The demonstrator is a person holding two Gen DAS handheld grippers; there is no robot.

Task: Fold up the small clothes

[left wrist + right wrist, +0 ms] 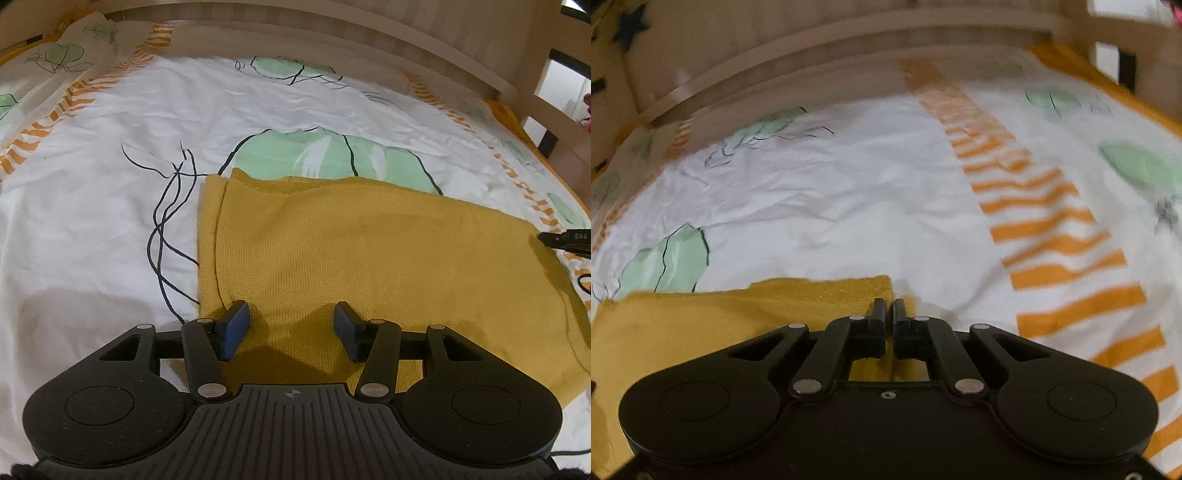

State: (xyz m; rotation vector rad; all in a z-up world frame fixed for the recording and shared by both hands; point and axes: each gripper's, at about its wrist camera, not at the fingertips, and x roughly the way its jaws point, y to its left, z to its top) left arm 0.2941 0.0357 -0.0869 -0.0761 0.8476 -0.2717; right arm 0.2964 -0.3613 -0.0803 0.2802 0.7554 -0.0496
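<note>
A mustard-yellow knitted garment lies flat on the bed, its left side doubled over in a narrow fold. My left gripper hovers open over the garment's near left part; its blue pads stand wide apart with only flat fabric beneath them. In the right wrist view the same garment fills the lower left. My right gripper is shut at its far right corner, where the fabric bunches around the fingertips. The right gripper's tip also shows at the garment's right edge in the left wrist view.
The bed has a white sheet printed with green leaves and orange stripes. A wooden frame runs along the far side, with slatted rails at the right. A pillow lies at the far left. A thin cable crosses the right edge.
</note>
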